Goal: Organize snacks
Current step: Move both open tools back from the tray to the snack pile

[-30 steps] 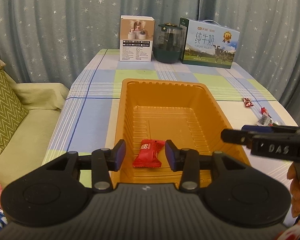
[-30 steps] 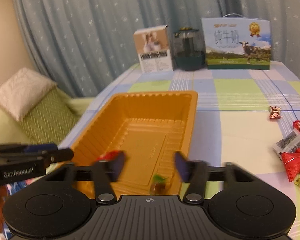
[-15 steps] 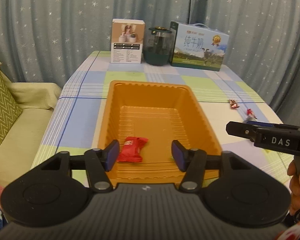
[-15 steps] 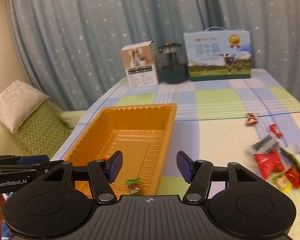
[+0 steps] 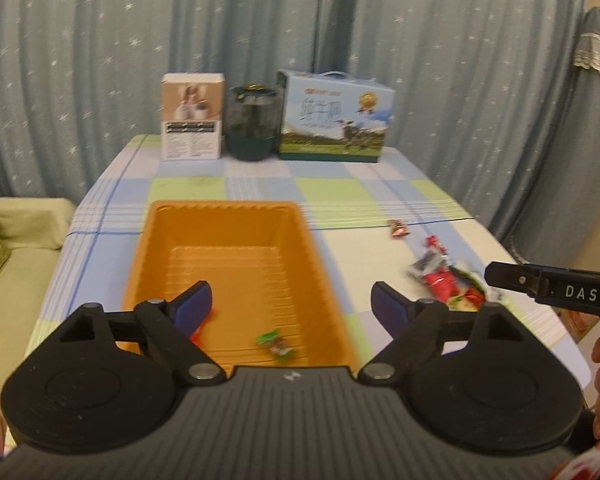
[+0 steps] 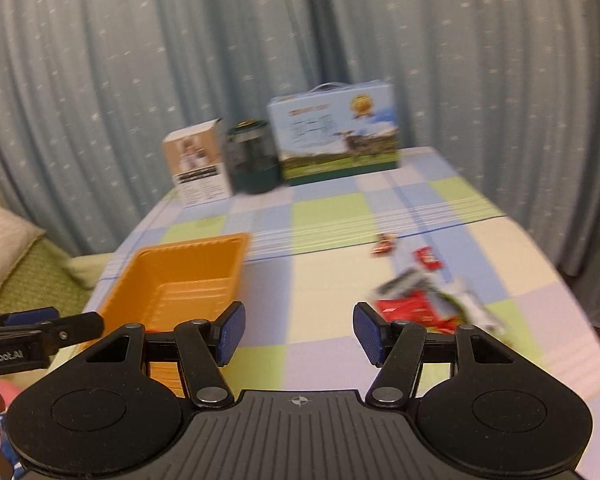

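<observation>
Two hand-held tongs hover above a table (image 5: 260, 184) draped in a blue, green and white checked cloth. The left tongs (image 5: 290, 306) are spreading their blue pads wider, with nothing caught between them, over the near end of an orange tray (image 5: 236, 248) that sits toward the table's left edge. Inside the tray, near its front wall, lies a green-wrapped candy (image 5: 276, 345); a red wrapper (image 5: 198, 334) peeks out from behind the left pad. The right tongs (image 6: 299, 334) stand parted and empty over bare cloth between the tray (image 6: 180, 276) and a loose pile of snacks (image 6: 420, 300) near the table's right edge. That pile holds red packets and a dark grey one, blurred by motion. Two small red candies (image 5: 398, 229) lie apart from it, a little farther back. Along the table's far edge stand a white carton (image 5: 192, 116), a dark green jar (image 5: 252, 124) and a blue milk box (image 5: 334, 118), side by side before a star-patterned curtain (image 5: 100, 40). A pale sofa (image 5: 16, 248) sits left of the table.
</observation>
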The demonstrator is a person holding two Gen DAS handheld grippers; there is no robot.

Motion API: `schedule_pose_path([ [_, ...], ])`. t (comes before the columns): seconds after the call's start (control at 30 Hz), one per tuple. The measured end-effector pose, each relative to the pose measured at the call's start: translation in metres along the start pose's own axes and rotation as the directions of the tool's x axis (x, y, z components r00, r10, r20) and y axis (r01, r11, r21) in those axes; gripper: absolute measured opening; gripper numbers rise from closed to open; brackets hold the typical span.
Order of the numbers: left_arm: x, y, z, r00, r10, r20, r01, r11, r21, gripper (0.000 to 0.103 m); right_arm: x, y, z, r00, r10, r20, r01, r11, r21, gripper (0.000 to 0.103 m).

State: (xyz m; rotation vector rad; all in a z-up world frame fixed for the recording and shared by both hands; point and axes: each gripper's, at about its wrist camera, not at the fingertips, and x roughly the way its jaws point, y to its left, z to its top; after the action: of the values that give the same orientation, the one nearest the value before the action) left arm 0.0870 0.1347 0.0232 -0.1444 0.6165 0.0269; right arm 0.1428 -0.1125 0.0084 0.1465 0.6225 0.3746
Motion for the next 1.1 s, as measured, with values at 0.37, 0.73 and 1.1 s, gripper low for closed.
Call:
schedule_pose_path([
  [0.37,0.011,-0.068,0.008,0.994,-0.113,-0.003,0.112,0.991,0.07,0.092,-0.046,-0.064,-0.013,0.99,-0.139,0.023,0.138,0.99,0.035,0.06],
  [0.73,0.036,-0.114,0.006,0.972,-0.228,-0.047,0.233,0.963,0.134,0.095,-0.061,-0.112,-0.031,0.974,-0.226,-0.003,0.225,0.972,0.07,0.06],
  [1.1,0.101,-0.149,-0.016,0.946,-0.292,-0.142,0.316,0.929,0.192,0.094,-0.008,-0.152,-0.046,0.971,-0.226,-0.074,0.227,0.974,0.013,0.06],
])
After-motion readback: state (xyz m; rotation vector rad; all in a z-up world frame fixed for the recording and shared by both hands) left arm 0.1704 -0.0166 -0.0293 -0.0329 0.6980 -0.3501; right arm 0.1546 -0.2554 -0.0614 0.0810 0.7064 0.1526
